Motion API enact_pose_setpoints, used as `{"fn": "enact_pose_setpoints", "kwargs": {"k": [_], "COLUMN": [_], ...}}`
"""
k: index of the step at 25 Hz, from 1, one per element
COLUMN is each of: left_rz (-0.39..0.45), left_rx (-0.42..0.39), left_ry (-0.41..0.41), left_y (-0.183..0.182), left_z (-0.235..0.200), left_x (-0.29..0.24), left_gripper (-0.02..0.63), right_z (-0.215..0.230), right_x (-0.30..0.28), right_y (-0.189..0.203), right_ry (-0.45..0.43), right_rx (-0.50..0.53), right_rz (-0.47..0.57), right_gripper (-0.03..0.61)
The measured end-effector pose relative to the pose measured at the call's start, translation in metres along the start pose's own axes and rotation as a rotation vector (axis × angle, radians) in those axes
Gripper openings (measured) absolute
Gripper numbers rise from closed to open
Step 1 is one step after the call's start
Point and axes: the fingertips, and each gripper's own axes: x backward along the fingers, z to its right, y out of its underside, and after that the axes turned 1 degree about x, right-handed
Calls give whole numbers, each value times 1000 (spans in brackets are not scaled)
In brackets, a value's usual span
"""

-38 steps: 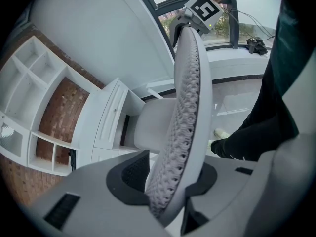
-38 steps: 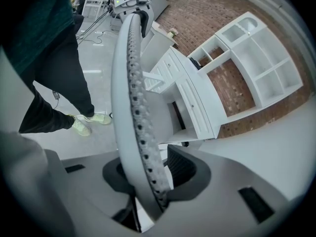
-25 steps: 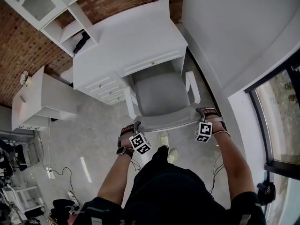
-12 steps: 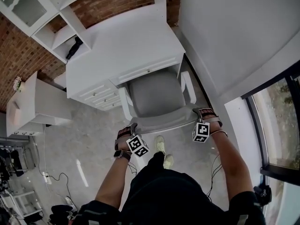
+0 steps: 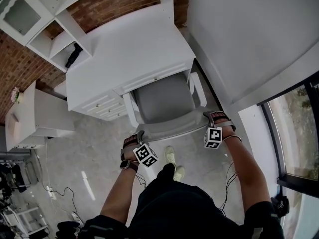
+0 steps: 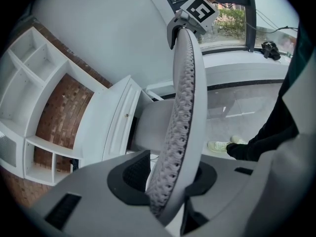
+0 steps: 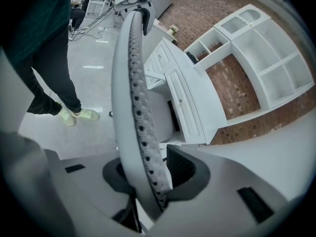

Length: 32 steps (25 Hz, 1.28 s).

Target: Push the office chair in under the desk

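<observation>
A: Where is the office chair (image 5: 164,101)?
B: My left tool (image 5: 139,135) and right tool (image 5: 209,116) each clamp its backrest (image 5: 172,129) along the top edge, one near each end. Its seat front seems just under the white table (image 5: 129,49).

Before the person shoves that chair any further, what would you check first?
1. Left tool clamped on the office chair's grey mesh backrest: ok.
2. Right tool clamped on the same backrest: ok.
3. Grey padded seat lined up with the white desk's knee gap: ok.
4. White armrests low enough to pass under the desk drawer: cannot tell.
5. Chair fully tucked in: not ok, most of the seat shows.
</observation>
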Motion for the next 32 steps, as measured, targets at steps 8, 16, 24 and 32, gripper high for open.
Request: {"fn": "enact_pose_setpoints", "kwargs": {"k": [8,16,24,32], "left_rz": [-1,10,21,45], "left_rx": [9,21,24,73], "left_ry": [-11,-13,-13,11], "left_y": [-4,-7,-13,-10], "left_z": [-11,-16,-20,-23], "left_x": [-6,-9,-12,-9], "left_gripper": [132,132,133,165], "right_z": [16,25,30,32], "right_x": [-10,-17,-19,-15], "right_y": [0,1,6,1], "right_ry": [6,0,6,-18], "right_rx": [22,36,43,-13], "right_rz": [5,9,11,-14], "right_gripper": [107,106,104,118]}}
